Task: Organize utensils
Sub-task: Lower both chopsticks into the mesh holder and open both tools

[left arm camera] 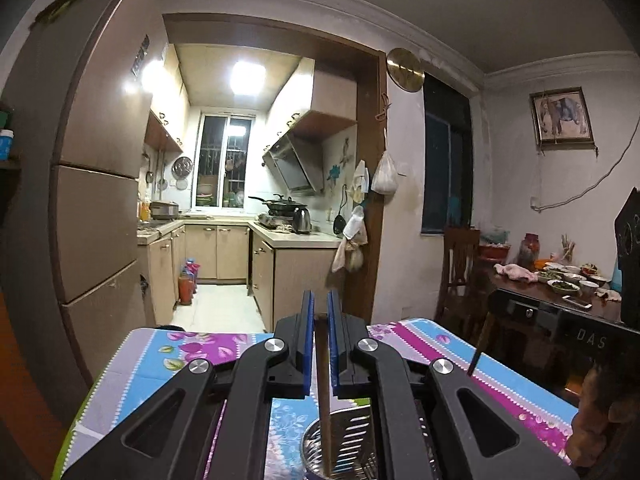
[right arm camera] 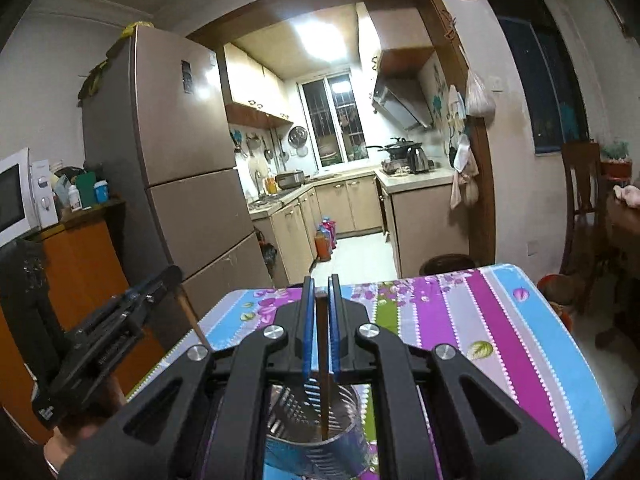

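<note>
My left gripper (left arm camera: 320,304) is shut on a brown chopstick (left arm camera: 323,396) that hangs down with its tip inside a slotted steel utensil holder (left arm camera: 352,436) on the flowered tablecloth. My right gripper (right arm camera: 321,286) is shut on another brown chopstick (right arm camera: 323,392), its lower end inside the same steel holder (right arm camera: 316,440). In the right wrist view the left gripper (right arm camera: 96,332) shows at the left with its chopstick (right arm camera: 192,316) slanting down. In the left wrist view the right gripper's body (left arm camera: 560,344) stands at the right.
The table (right arm camera: 500,340) with its striped flowered cloth stretches ahead to a far edge. A brown fridge (right arm camera: 180,160) stands at the left beyond it, and the kitchen doorway is behind. A dining table (left arm camera: 560,292) with bowls and a wooden chair (left arm camera: 456,272) are at the right.
</note>
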### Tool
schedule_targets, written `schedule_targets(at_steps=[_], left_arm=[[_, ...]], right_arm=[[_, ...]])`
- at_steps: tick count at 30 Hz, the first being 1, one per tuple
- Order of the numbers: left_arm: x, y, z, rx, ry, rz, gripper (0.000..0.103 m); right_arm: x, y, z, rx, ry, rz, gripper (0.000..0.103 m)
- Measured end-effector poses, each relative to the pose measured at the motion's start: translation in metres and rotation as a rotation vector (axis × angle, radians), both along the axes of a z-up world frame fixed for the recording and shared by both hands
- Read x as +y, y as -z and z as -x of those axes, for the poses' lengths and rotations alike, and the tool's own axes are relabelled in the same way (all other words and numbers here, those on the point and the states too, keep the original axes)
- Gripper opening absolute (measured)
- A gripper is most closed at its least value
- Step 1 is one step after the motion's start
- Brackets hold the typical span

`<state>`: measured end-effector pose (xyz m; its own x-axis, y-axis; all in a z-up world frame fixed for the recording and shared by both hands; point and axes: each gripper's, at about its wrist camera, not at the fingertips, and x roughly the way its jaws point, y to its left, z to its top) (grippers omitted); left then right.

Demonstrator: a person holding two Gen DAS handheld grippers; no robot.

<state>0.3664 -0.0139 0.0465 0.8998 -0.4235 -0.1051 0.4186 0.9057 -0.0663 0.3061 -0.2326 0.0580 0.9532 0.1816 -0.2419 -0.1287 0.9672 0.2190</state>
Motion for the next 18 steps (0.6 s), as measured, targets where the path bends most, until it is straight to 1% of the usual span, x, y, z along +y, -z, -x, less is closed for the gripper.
schedule_targets(at_steps=[2,4,6,8,10,12,14,15,17,18], left_arm=[[0.007,-0.002,0.003,0.004,-0.018,0.020,0.008],[0.014,-0.008,0.007,-0.010,-0.032,0.035,0.008],[0.027,-0.021,0.020,-0.038,-0.047,0.059,0.011],[0.041,-0.034,0.034,-0.062,-0.056,0.087,0.013],[0.063,-0.049,0.058,-0.099,-0.071,0.120,0.018],[0.082,-0.060,0.089,-0.141,-0.102,0.117,0.019],[0.101,-0.065,0.129,-0.183,-0.126,0.084,0.020],[0.108,-0.065,0.146,-0.197,-0.135,0.068,0.022],[0.128,-0.060,0.193,-0.223,-0.159,0.025,0.029],[0.134,-0.057,0.208,-0.227,-0.169,0.011,0.033]], right_arm=[[0.000,-0.002,0.002,0.005,0.017,0.015,0.006],[-0.002,-0.008,0.011,-0.017,0.042,0.034,0.015],[-0.010,-0.017,0.022,-0.048,0.064,0.041,0.031],[-0.020,-0.031,0.041,-0.089,0.084,0.047,0.032],[-0.032,-0.041,0.065,-0.118,0.098,0.063,0.032],[-0.043,-0.047,0.090,-0.138,0.108,0.078,0.032],[-0.053,-0.049,0.129,-0.151,0.109,0.108,0.032],[-0.055,-0.048,0.147,-0.153,0.111,0.129,0.032],[-0.058,-0.041,0.188,-0.156,0.128,0.193,0.033],[-0.058,-0.034,0.213,-0.154,0.141,0.231,0.037]])
